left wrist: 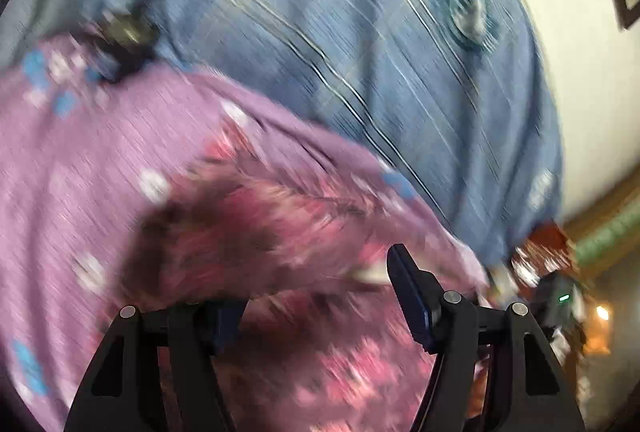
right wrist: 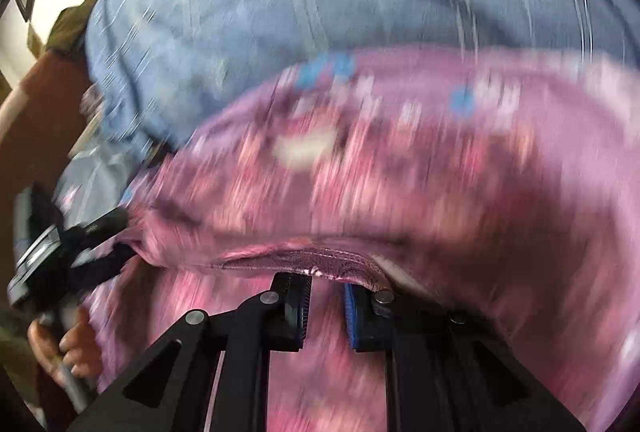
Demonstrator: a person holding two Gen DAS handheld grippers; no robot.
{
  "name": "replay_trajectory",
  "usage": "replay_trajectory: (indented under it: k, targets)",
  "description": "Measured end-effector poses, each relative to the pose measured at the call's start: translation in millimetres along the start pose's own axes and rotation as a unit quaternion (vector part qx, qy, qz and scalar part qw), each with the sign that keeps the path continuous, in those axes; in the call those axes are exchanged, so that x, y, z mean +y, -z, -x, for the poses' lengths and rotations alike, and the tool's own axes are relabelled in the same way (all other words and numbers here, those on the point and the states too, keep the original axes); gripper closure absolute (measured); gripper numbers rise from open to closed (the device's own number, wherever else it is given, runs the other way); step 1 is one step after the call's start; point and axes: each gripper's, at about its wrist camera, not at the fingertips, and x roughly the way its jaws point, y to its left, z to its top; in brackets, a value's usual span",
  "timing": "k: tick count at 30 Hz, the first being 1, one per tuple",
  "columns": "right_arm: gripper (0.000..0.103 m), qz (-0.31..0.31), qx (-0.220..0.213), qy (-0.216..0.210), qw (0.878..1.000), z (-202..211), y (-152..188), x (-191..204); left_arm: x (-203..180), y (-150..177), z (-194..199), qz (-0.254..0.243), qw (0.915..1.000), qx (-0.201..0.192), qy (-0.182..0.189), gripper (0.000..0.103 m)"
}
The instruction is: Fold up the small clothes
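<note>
1. A purple patterned garment [left wrist: 100,159] lies rumpled on a blue bedspread [left wrist: 360,31]; both views are motion-blurred.
2. The left gripper [left wrist: 320,296] stands wide open above the garment, with nothing between its fingers.
3. The right gripper [right wrist: 326,306] is nearly closed, the garment's stitched hem [right wrist: 304,258] at its fingertips; whether it is pinched cannot be told.

No readable text

Motion blur smears both views; the round emblem [left wrist: 468,7] on the blue bedsheet [left wrist: 320,11] shows no legible lettering.
</note>
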Motion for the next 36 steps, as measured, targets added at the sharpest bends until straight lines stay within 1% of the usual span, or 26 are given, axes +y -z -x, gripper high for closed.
replay_trajectory:
  k: [1,2,4,5,7,8,9,11,13,14,15,17,19,20,22,23,24,25,26,28,29,31,32,33,35,36]
  targets:
    - [0.090,-0.001,-0.022,0.010,1.000,-3.6,-16.1,0.0,-2.4,-2.0,4.9,-0.002,0.9998,-0.018,-0.011,0.038]
    - [0.085,-0.006,-0.041,0.013,0.999,-5.0,-29.4,0.7,-6.5,-3.8,13.1,-0.006,0.9988,-0.046,-0.015,0.038]
    - [0.081,-0.019,-0.062,0.020,0.998,-3.3,-44.3,4.6,-12.7,-6.0,33.7,-0.020,0.9963,-0.083,-0.013,0.037]
    - [0.081,-0.018,-0.067,0.010,0.998,0.1,-46.2,10.2,-14.8,-4.2,43.7,-0.032,0.9950,-0.093,-0.018,0.036]
    - [0.081,0.010,-0.070,-0.010,0.997,5.7,-40.4,26.3,-15.3,0.2,53.9,-0.053,0.9924,-0.098,-0.053,0.036]
    - [0.081,0.027,-0.070,-0.012,0.997,7.3,-34.6,35.6,-12.9,9.4,67.5,-0.061,0.9909,-0.093,-0.076,0.036]
    - [0.080,0.043,-0.063,-0.017,0.997,7.3,-26.8,45.4,-12.3,11.1,67.3,-0.063,0.9897,-0.085,-0.096,0.036]
    - [0.080,0.065,-0.026,-0.047,0.996,-3.3,-11.3,66.1,-3.5,10.7,62.0,-0.056,0.9863,-0.056,-0.144,0.036]
    - [0.080,0.075,0.011,-0.058,0.995,-16.8,3.2,83.1,5.2,6.5,57.7,-0.047,0.9832,-0.033,-0.173,0.037]
    - [0.080,0.078,0.022,-0.061,0.995,-23.2,6.1,89.4,2.1,3.2,54.1,-0.044,0.9824,-0.026,-0.180,0.037]
    - [0.080,0.086,0.040,-0.067,0.993,-34.2,10.9,100.3,6.4,2.7,49.9,-0.042,0.9801,-0.013,-0.194,0.037]
    - [0.080,0.101,0.067,-0.061,0.991,-55.8,18.9,122.0,10.9,-1.8,38.8,-0.046,0.9753,0.001,-0.216,0.037]
    - [0.077,0.104,0.095,-0.043,0.989,-80.7,24.8,135.9,13.5,-1.3,24.2,-0.062,0.9692,0.021,-0.237,0.037]
    - [0.075,0.101,0.102,-0.034,0.989,-90.7,25.5,138.3,17.0,-0.3,16.8,-0.067,0.9653,0.035,-0.250,0.037]
    - [0.074,0.093,0.096,-0.027,0.991,-101.4,22.7,138.5,23.5,3.2,1.6,-0.066,0.9584,0.064,-0.270,0.037]
    - [0.074,0.085,0.098,-0.030,0.991,-100.3,19.6,136.6,25.8,4.3,-6.2,-0.063,0.9578,0.070,-0.272,0.037]
    - [0.074,0.077,0.102,-0.034,0.991,-97.3,17.4,134.2,24.2,3.7,-7.7,-0.061,0.9583,0.068,-0.271,0.037]
    - [0.074,0.064,0.094,-0.036,0.993,-88.3,14.9,127.6,19.6,2.5,-6.5,-0.062,0.9600,0.061,-0.266,0.037]
    - [0.072,0.057,0.072,-0.033,0.995,-73.5,14.1,120.0,12.9,1.3,-3.5,-0.066,0.9639,0.050,-0.253,0.037]
    - [0.064,0.064,0.058,-0.031,0.996,-49.6,18.5,106.5,-1.8,-0.1,3.6,-0.074,0.9721,0.024,-0.221,0.037]
    - [0.060,0.071,0.065,-0.033,0.995,-37.9,24.4,97.4,-9.7,0.5,5.6,-0.080,0.9754,0.014,-0.205,0.036]
    - [0.061,0.088,0.077,-0.026,0.993,-19.5,38.2,78.7,-25.4,5.4,3.1,-0.098,0.9796,0.010,-0.175,0.036]
    - [0.061,0.096,0.082,-0.017,0.992,-12.9,44.5,67.9,-32.8,9.4,-2.7,-0.111,0.9798,0.016,-0.166,0.036]
    - [0.061,0.106,0.088,0.003,0.990,-4.5,54.0,51.5,-37.7,13.1,-9.1,-0.121,0.9789,0.024,-0.163,0.036]
    - [0.061,0.110,0.093,0.039,0.989,2.9,57.6,22.4,-45.4,21.0,-25.1,-0.138,0.9749,0.042,-0.170,0.036]
    - [0.068,0.100,0.094,0.043,0.990,3.9,55.8,5.4,-47.7,24.2,-31.5,-0.144,0.9733,0.048,-0.173,0.036]
